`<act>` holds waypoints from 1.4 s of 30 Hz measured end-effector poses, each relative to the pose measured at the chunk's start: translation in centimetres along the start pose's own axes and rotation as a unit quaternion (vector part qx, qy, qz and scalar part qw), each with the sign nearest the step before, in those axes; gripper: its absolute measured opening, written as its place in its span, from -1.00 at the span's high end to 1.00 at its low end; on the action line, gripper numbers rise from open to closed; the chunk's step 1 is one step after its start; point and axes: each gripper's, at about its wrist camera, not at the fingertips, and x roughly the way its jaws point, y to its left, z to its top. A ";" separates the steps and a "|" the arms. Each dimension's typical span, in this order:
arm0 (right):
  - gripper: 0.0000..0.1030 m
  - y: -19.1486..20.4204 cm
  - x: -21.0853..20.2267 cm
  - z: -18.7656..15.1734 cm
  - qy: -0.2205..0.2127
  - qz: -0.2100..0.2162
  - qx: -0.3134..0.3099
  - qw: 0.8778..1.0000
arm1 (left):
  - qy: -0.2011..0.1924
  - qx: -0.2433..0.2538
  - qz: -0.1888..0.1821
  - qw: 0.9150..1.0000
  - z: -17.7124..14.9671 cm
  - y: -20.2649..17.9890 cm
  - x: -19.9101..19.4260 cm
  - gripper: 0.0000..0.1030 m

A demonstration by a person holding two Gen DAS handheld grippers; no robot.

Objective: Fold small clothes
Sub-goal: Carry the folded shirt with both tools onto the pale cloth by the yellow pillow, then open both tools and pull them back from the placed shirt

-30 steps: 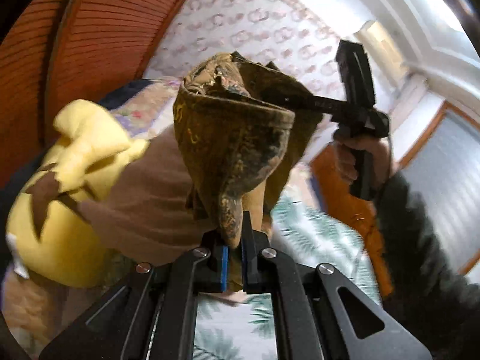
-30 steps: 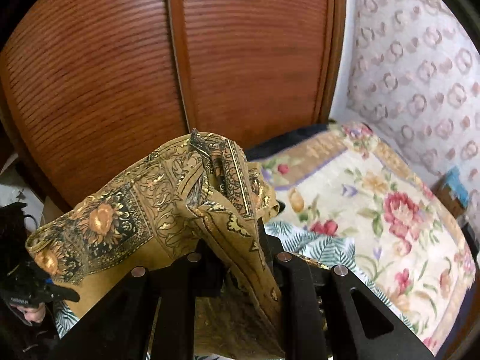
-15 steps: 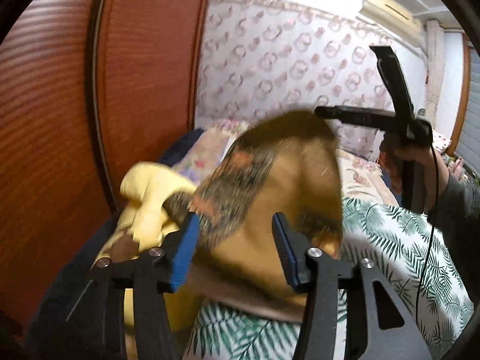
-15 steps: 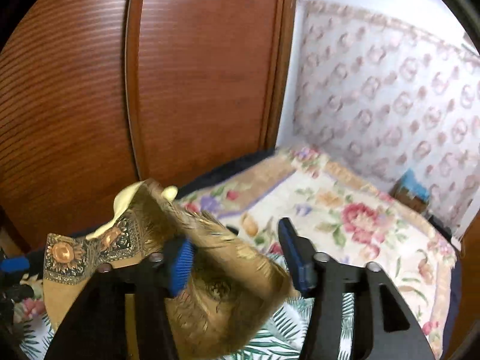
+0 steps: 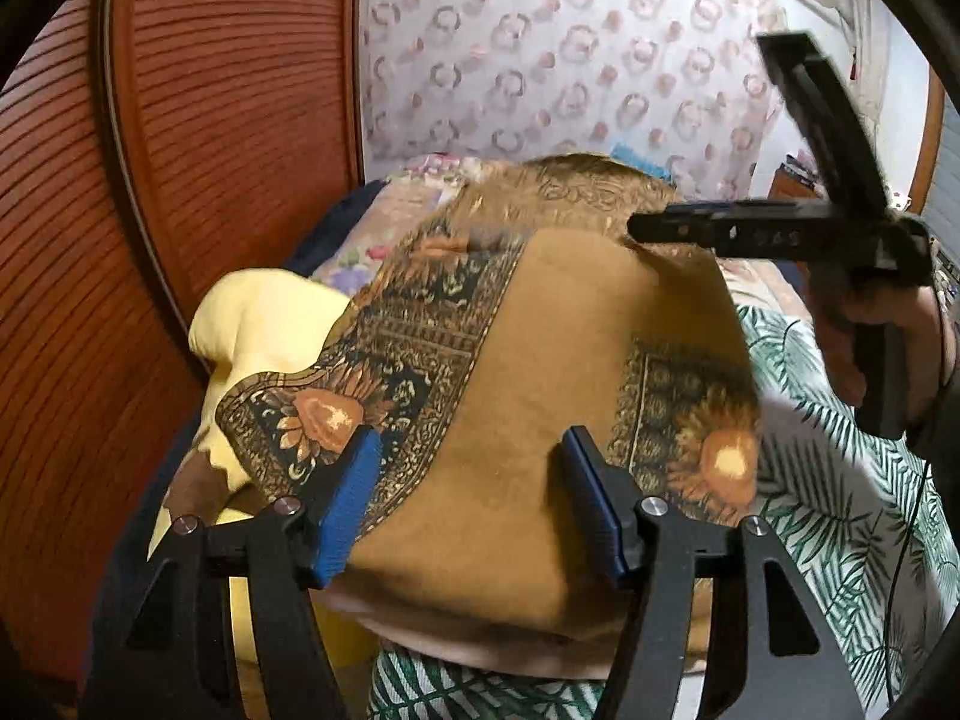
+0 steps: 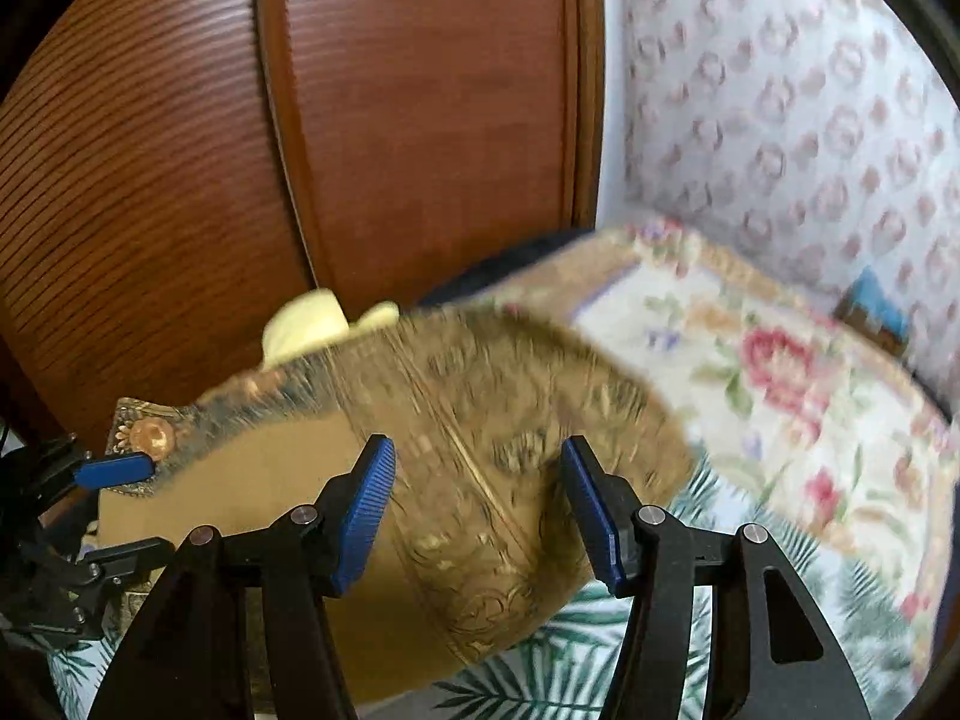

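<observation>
A brown and gold patterned cloth (image 5: 540, 372) with dark flowered borders lies spread over a pile on the bed; it also shows, blurred, in the right wrist view (image 6: 480, 450). My left gripper (image 5: 471, 498) is open just above its near part, holding nothing. My right gripper (image 6: 477, 504) is open too, over the cloth's other side; it shows from the left wrist view (image 5: 780, 228) at the upper right, held by a hand. The left gripper shows in the right wrist view (image 6: 102, 510) at the far left.
A yellow soft garment (image 5: 270, 324) lies under the cloth at the left. The bed has a green leaf-print sheet (image 5: 840, 480) and a flowered quilt (image 6: 780, 372). A ribbed wooden wardrobe (image 5: 210, 120) stands close on the left, a patterned wall (image 5: 570, 48) behind.
Both grippers held the cloth up a second ago. They opened and let it go; it has dropped and spread flat over the pile.
</observation>
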 end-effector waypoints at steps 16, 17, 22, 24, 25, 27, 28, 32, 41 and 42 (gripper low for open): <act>-0.16 3.9 -7.9 -4.9 -0.041 -0.022 0.040 0.998 | -0.067 0.041 -0.016 0.997 0.6 -3.1 -5.7 -0.74; -0.16 4.3 -9.1 -5.6 -0.046 -0.024 0.041 0.998 | -0.075 0.045 -0.012 0.996 0.4 -3.5 -6.4 -0.74; -0.16 5.7 -13.2 -9.3 -0.058 -0.037 0.048 0.997 | -0.084 0.047 -0.005 0.995 -0.2 -4.4 -8.5 -0.75; -0.16 6.3 -14.8 -10.4 -0.061 -0.043 0.048 0.996 | -0.084 0.049 -0.004 0.995 -0.8 -4.6 -8.9 -0.75; -0.17 6.6 -15.4 -10.9 -0.063 -0.046 0.048 0.996 | -0.082 0.048 -0.005 0.995 -1.1 -4.7 -9.1 -0.75; -0.21 7.3 -16.6 -11.9 -0.064 -0.049 0.050 0.995 | -0.077 0.045 -0.013 0.996 -1.8 -4.8 -9.6 -0.75; -0.29 7.7 -17.3 -12.5 -0.065 -0.050 0.050 0.995 | -0.075 0.044 -0.013 0.996 -2.1 -4.9 -9.8 -0.75; -0.44 9.3 -19.7 -14.2 -0.073 -0.050 0.052 0.995 | -0.069 0.038 -0.016 0.997 -3.2 -5.2 -10.9 -0.75; -0.52 12.1 -22.8 -16.6 -0.083 -0.055 0.056 0.994 | -0.075 0.047 -0.016 0.996 -5.2 -6.1 -13.4 -0.75; -0.56 12.5 -23.3 -16.9 -0.086 -0.055 0.057 0.993 | -0.076 0.050 -0.015 0.996 -5.4 -6.3 -13.6 -0.75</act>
